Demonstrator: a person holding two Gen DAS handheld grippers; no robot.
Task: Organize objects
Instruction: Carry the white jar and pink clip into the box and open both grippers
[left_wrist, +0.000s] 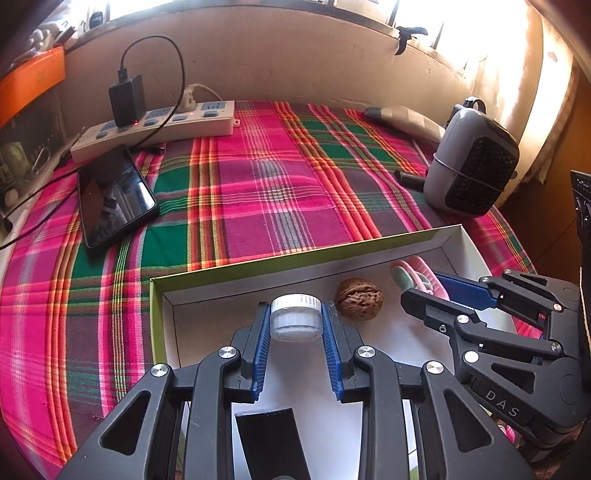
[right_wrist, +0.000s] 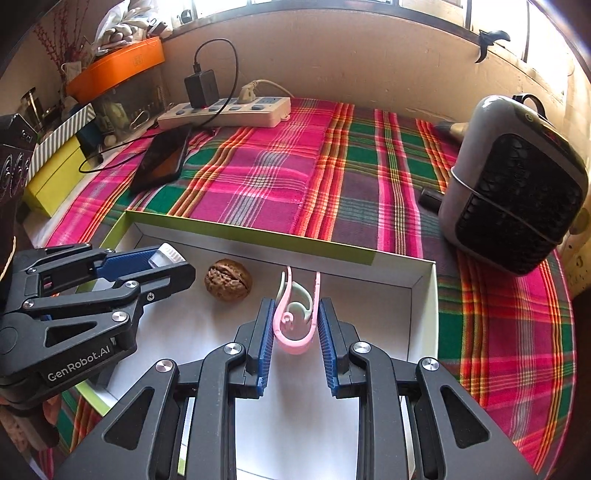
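Observation:
A white box with a green rim (left_wrist: 295, 260) (right_wrist: 258, 236) lies on the plaid cloth. A brown walnut (left_wrist: 359, 299) (right_wrist: 228, 279) rests on its floor. My left gripper (left_wrist: 295, 317) (right_wrist: 166, 260) is shut on a small clear jar with a white lid (left_wrist: 295, 314) (right_wrist: 164, 256), held over the box's left part. My right gripper (right_wrist: 295, 314) (left_wrist: 424, 291) is shut on a pink and pale green plastic clip (right_wrist: 295, 314) (left_wrist: 413, 275), over the box to the right of the walnut.
A black phone (left_wrist: 114, 195) (right_wrist: 162, 162) and a white power strip (left_wrist: 155, 127) (right_wrist: 225, 112) with a black charger lie at the back left. A grey fan heater (left_wrist: 472, 162) (right_wrist: 513, 184) stands at the right, with a small black cylinder (left_wrist: 410, 179) beside it. An orange box (right_wrist: 114, 66) sits on the shelf at left.

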